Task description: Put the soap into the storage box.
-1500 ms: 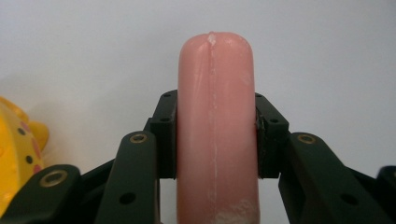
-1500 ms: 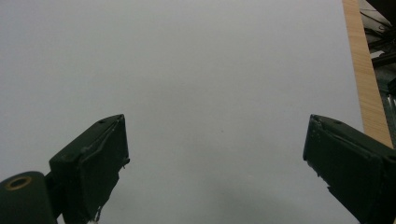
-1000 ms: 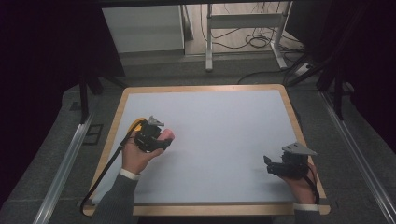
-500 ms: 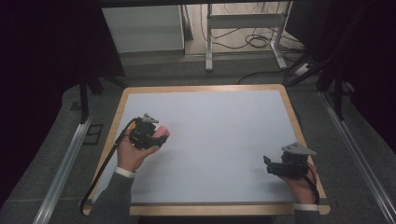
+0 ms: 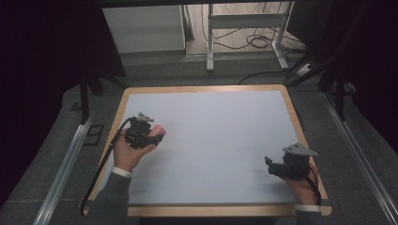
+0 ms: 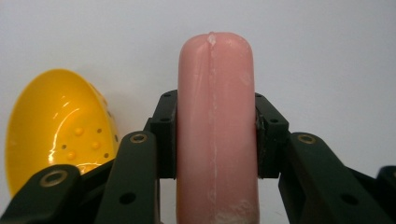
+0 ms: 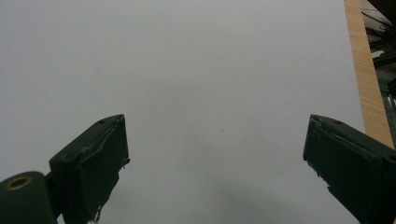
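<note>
While a pink sausage is clamped by the left gripper at nine o'clock, the right gripper is held wide open, empty, over the wood-edged grey desk.

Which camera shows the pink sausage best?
The left gripper view: the smooth pink sausage-shaped piece stands close up, clamped between the left gripper and its black jaws. The high view shows just a small pink tip beyond that gripper.

Left gripper over the table's left side, jaws clamped on something pink – forearm comes in from bottom left. Right gripper low near the right edge, jaws spread wide with nothing between – hand behind it.
</note>
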Tool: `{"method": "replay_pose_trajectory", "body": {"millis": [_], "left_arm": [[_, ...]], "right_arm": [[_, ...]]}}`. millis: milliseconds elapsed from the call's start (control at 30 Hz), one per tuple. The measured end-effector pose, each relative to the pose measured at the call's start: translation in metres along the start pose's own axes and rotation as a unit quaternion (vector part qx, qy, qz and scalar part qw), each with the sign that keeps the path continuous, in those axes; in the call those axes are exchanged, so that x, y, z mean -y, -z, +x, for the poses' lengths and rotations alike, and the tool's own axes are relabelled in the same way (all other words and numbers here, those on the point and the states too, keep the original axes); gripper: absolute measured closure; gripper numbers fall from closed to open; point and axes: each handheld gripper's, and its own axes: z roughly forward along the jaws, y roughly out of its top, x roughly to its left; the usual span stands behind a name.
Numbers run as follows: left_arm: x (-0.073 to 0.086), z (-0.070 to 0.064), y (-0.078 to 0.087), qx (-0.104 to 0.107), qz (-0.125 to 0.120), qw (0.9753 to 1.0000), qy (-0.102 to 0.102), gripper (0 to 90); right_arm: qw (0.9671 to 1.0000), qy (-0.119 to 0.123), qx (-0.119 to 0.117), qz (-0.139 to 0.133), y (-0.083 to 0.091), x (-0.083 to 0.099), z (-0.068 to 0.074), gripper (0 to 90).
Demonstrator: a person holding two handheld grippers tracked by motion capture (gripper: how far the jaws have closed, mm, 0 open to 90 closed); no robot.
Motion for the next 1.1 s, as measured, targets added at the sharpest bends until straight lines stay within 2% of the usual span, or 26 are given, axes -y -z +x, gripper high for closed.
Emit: {"method": "replay_pose_trajectory", "body": {"millis": [1100], "left_arm": [[-0.001, 0.033, 0.009, -0.033, -0.001, 0.9990, 0.030, 60.0]], "right_arm": [[1.0000, 0.001, 0.001, 0.003, -0.001, 0.001, 0.000, 6.4]]}}
